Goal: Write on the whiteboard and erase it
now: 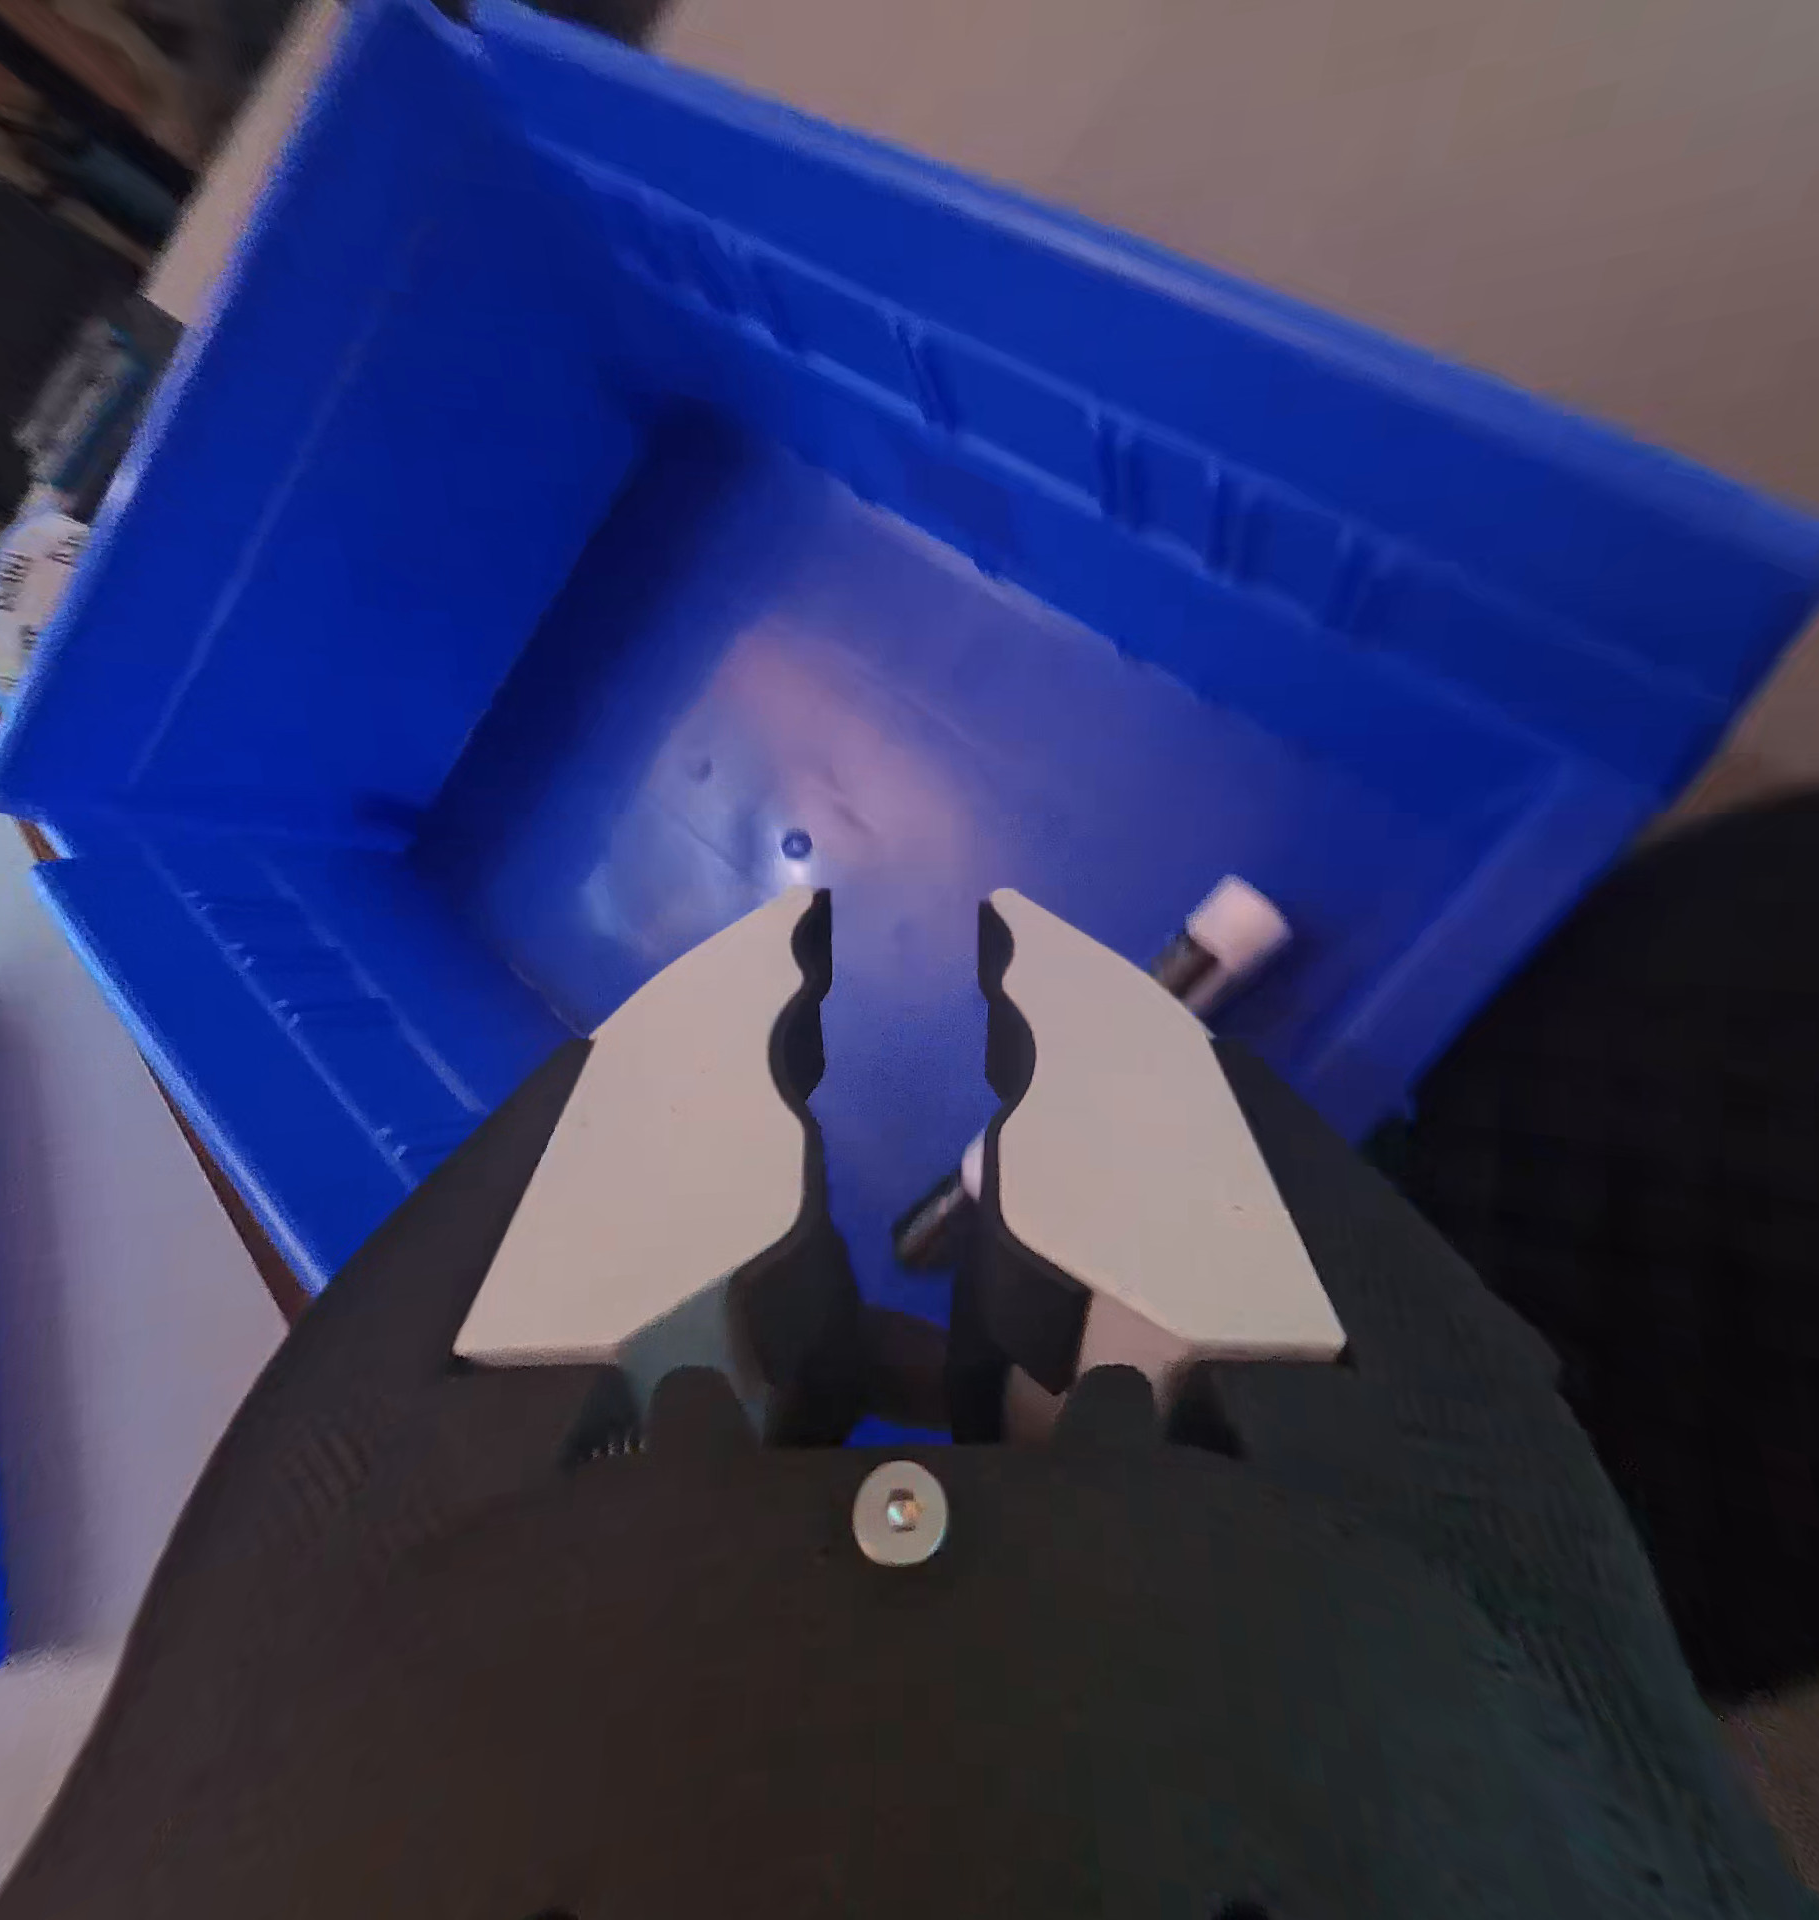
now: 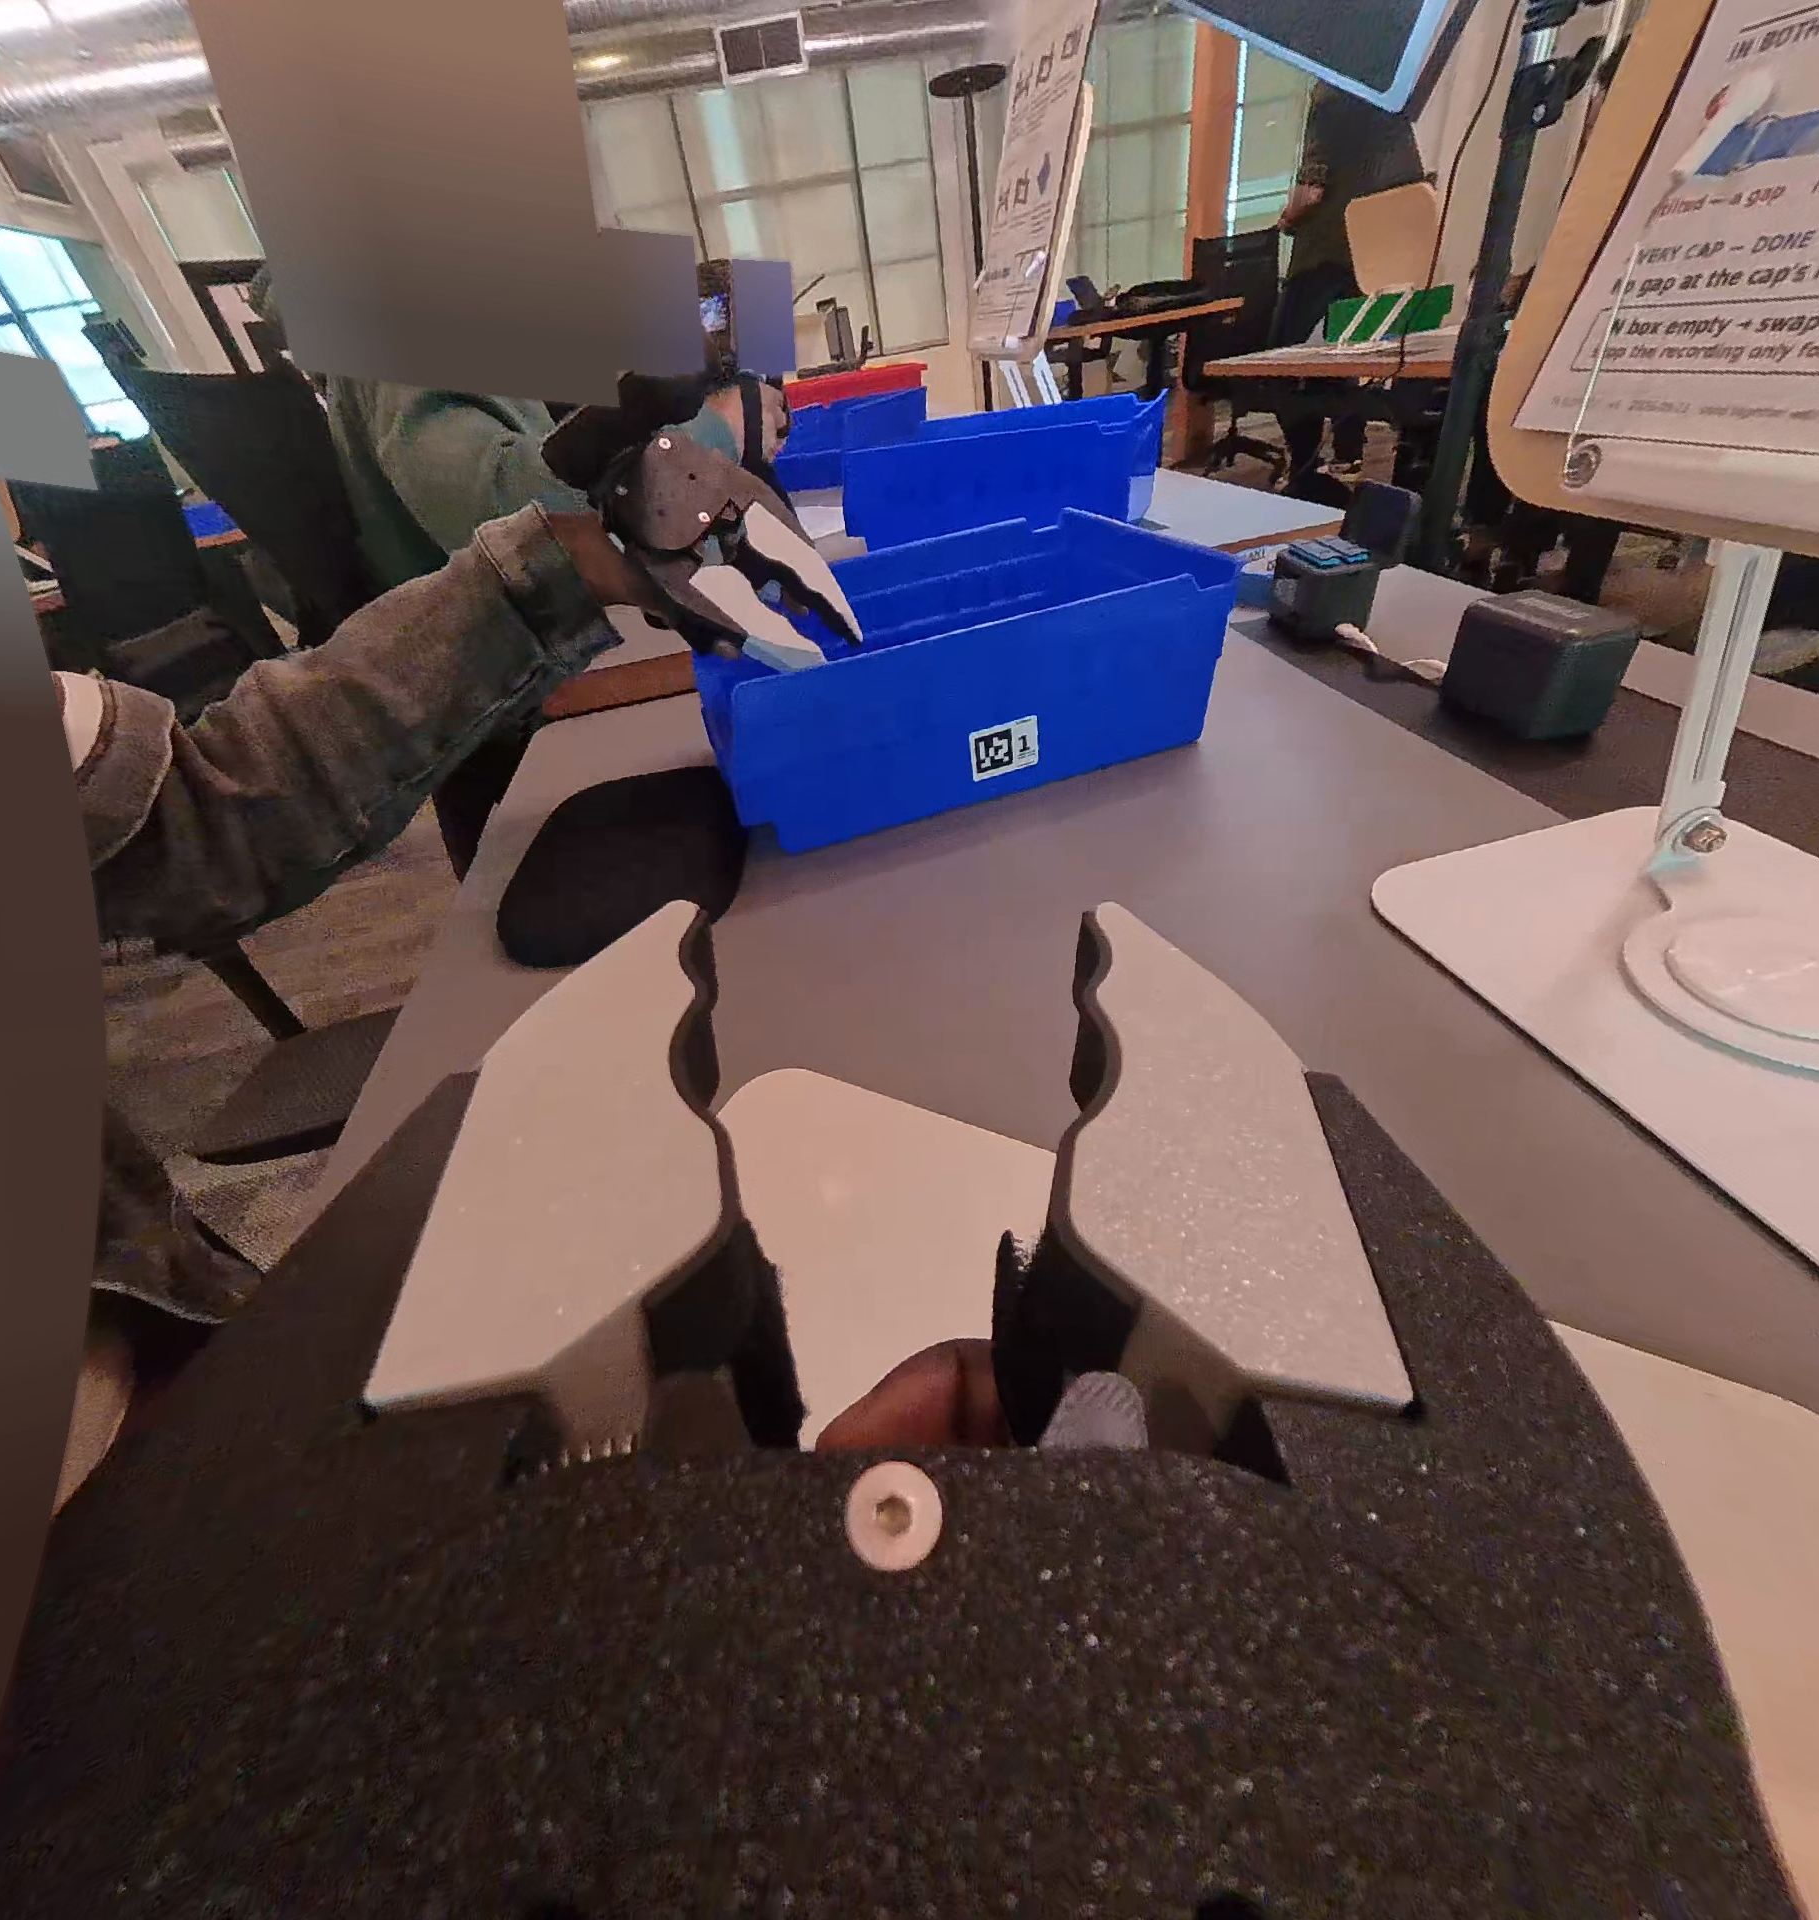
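Observation:
In the left wrist view my left gripper (image 1: pixel 900 899) hangs over the inside of a blue bin (image 1: pixel 365 520). Its jaws stand apart with only the bin floor between them, so it is open and holds nothing. A marker (image 1: pixel 1232 925) with a white end lies on the bin floor to the right, partly hidden behind my right finger (image 1: pixel 1123 1122). The view is blurred. In the right wrist view my right gripper (image 2: pixel 894 914) is open and empty above the grey table (image 2: pixel 988 935), with a white flat panel (image 2: pixel 863 1195) under it. My left gripper (image 2: pixel 827 639) shows there at the bin's (image 2: pixel 884 748) left end.
A black pad (image 2: pixel 614 862) lies left of the bin. A white stand base (image 2: pixel 1570 956) with an instruction sheet stands at the right. More blue bins (image 2: pixel 988 468) and dark boxes (image 2: pixel 1539 665) sit at the back. A person's sleeve (image 2: pixel 313 727) is at the left. About 40 cm separates my left fingertips from my right.

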{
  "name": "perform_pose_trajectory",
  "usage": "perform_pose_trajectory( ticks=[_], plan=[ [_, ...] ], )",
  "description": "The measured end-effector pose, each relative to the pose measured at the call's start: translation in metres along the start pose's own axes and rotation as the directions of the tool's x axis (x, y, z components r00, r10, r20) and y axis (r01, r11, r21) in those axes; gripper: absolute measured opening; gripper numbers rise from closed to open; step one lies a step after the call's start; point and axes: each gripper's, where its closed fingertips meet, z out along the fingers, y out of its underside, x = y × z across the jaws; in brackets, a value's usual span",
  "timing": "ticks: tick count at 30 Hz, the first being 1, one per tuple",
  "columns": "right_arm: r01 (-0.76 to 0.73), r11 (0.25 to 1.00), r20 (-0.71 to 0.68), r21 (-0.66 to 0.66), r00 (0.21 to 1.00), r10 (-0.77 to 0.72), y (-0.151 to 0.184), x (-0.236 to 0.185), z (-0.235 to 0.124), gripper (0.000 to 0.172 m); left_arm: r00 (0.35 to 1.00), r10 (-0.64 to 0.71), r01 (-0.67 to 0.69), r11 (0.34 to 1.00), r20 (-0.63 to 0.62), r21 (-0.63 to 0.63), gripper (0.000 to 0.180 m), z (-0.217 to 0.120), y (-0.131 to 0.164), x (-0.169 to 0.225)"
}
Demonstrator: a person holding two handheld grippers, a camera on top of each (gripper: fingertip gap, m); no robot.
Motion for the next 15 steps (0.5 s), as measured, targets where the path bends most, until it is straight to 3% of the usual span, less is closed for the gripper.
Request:
perform_pose_trajectory(
  ticks=[3, 8, 11, 15],
  plan=[
    [-0.007, 1.000, 0.015, -0.016, 1.000, 0.007, 0.003, -0.002, 0.001, 0.067, 0.983, 0.135, -0.158, 0.967, -0.125, -0.201, 0.028, -0.011, 0.027, 0.002],
    [0.042, 0.995, 0.029, -0.092, 0.999, -0.040, 0.017, -0.007, 0.009, 0.067, 0.898, 0.273, -0.423, 0.754, -0.345, -0.503, 0.037, -0.021, 0.074, -0.006],
    [0.044, 0.995, 0.033, -0.094, 0.999, -0.041, 0.018, -0.007, 0.009, 0.067, 0.860, 0.295, -0.494, 0.680, -0.416, -0.541, 0.042, -0.009, 0.083, -0.006],
    [0.032, 0.996, 0.015, -0.078, 0.999, -0.031, 0.016, -0.002, 0.005, 0.066, 0.840, 0.325, -0.533, 0.643, -0.434, -0.550, 0.043, 0.012, 0.091, -0.008]
  ],
)
